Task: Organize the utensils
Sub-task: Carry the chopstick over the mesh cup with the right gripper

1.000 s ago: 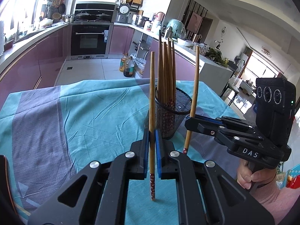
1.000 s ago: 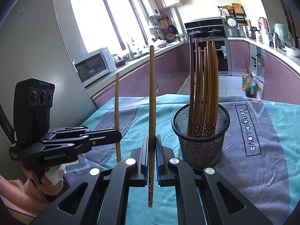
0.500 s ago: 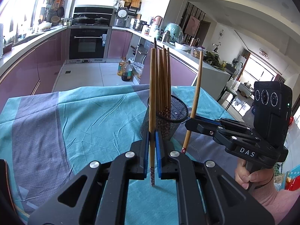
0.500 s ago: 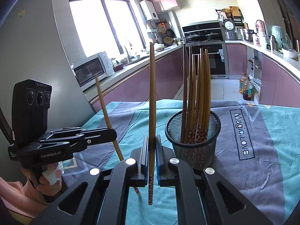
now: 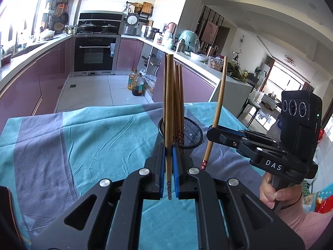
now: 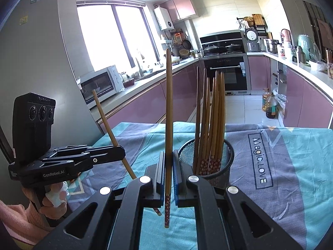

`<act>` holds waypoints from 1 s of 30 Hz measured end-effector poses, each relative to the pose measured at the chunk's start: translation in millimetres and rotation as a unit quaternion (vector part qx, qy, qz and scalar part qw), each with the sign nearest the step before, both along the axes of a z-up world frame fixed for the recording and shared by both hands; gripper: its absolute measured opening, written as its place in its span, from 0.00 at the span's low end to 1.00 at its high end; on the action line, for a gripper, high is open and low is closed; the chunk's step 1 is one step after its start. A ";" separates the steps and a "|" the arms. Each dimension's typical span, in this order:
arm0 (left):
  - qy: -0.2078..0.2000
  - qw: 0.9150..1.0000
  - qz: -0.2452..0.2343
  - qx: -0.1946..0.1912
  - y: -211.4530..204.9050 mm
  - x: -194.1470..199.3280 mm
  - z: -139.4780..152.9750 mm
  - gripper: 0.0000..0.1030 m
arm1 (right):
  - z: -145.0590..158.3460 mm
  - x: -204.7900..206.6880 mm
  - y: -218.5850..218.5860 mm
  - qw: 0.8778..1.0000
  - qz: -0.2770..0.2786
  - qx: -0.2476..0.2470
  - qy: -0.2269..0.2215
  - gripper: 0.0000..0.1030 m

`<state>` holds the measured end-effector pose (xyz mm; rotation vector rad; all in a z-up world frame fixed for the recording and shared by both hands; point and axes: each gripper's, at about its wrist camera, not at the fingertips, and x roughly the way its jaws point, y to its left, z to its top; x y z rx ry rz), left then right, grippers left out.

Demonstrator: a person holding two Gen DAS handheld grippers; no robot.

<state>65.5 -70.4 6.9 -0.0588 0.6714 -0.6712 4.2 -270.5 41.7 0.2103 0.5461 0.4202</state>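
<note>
A black mesh holder point(image 5: 191, 134) point(image 6: 220, 162) stands on the cloth and holds several wooden chopsticks point(image 6: 210, 120) upright. My left gripper point(image 5: 169, 164) is shut on one wooden chopstick point(image 5: 169, 104), held upright just in front of the holder. It also shows in the right wrist view point(image 6: 119, 152), with its chopstick point(image 6: 110, 131) tilted. My right gripper point(image 6: 169, 170) is shut on another upright chopstick point(image 6: 169, 108), left of the holder. It shows in the left wrist view point(image 5: 212, 133) to the holder's right, with its chopstick point(image 5: 218, 104).
A teal and grey tablecloth point(image 5: 83, 141) point(image 6: 291, 166) covers the table. Beyond its far edge lie the kitchen floor, purple cabinets point(image 6: 308, 100), an oven point(image 5: 95, 54) and oil bottles point(image 5: 137, 83). A microwave point(image 6: 100, 83) sits on the left counter.
Both grippers have risen and drawn back, so the holder looks smaller and lower. The left gripper's chopstick has tilted in the right wrist view. Both stay shut on their chopsticks.
</note>
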 end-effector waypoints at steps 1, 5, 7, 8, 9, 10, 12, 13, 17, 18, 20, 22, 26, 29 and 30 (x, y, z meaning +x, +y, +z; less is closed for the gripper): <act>-0.002 1.000 -0.001 0.000 -0.4 0.1 0.8 0.07 | 1.5 0.7 -1.0 1.000 -0.001 0.000 -0.002 0.06; -0.009 1.000 -0.006 -0.005 -0.4 -0.2 6.4 0.07 | 7.0 4.1 -5.6 1.000 -0.002 0.003 -0.008 0.06; -0.012 1.000 -0.010 -0.010 0.3 -0.5 9.5 0.07 | 8.6 4.6 -6.6 1.000 -0.004 0.002 -0.012 0.06; -0.013 1.000 -0.011 -0.012 0.8 -0.6 11.2 0.07 | 10.2 5.2 -7.6 1.000 -0.005 0.003 -0.013 0.06; -0.014 1.000 -0.012 -0.015 0.7 0.1 13.5 0.07 | 11.8 5.9 -8.9 1.000 -0.005 0.004 -0.015 0.06; -0.015 1.000 -0.014 -0.017 1.1 0.1 15.3 0.07 | 12.9 6.5 -10.0 1.000 -0.005 0.004 -0.016 0.06; -0.017 1.000 -0.017 -0.020 1.8 0.1 18.4 0.07 | 14.6 7.7 -11.6 1.000 -0.006 0.004 -0.019 0.06; -0.018 0.999 -0.017 -0.020 0.9 0.3 20.2 0.07 | 15.6 8.7 -12.3 1.000 -0.007 0.004 -0.019 0.06; -0.029 0.999 -0.019 -0.024 0.5 -1.9 28.4 0.07 | 21.1 11.7 -14.0 1.000 -0.007 0.003 -0.026 0.06; -0.032 0.999 -0.020 -0.026 0.5 -3.3 29.9 0.07 | 23.0 11.3 -14.2 1.000 -0.007 0.003 -0.029 0.06; -0.038 0.999 -0.022 -0.028 1.3 -5.3 32.7 0.07 | 27.4 11.1 -13.9 0.999 -0.007 0.000 -0.035 0.06; -0.044 0.998 -0.023 -0.031 1.1 -7.8 37.3 0.07 | 30.9 11.7 -14.2 0.999 -0.007 -0.001 -0.040 0.06; -0.053 0.997 -0.026 -0.040 1.3 -9.5 46.7 0.07 | 37.4 13.3 -15.3 0.999 -0.009 -0.005 -0.050 0.06; -0.060 0.997 -0.024 -0.045 0.8 -10.0 53.0 0.07 | 40.5 15.1 -16.8 0.998 -0.011 -0.007 -0.055 0.06; -0.061 0.997 -0.023 -0.047 0.5 -10.6 54.3 0.07 | 42.0 16.3 -17.2 0.998 -0.013 -0.008 -0.056 0.06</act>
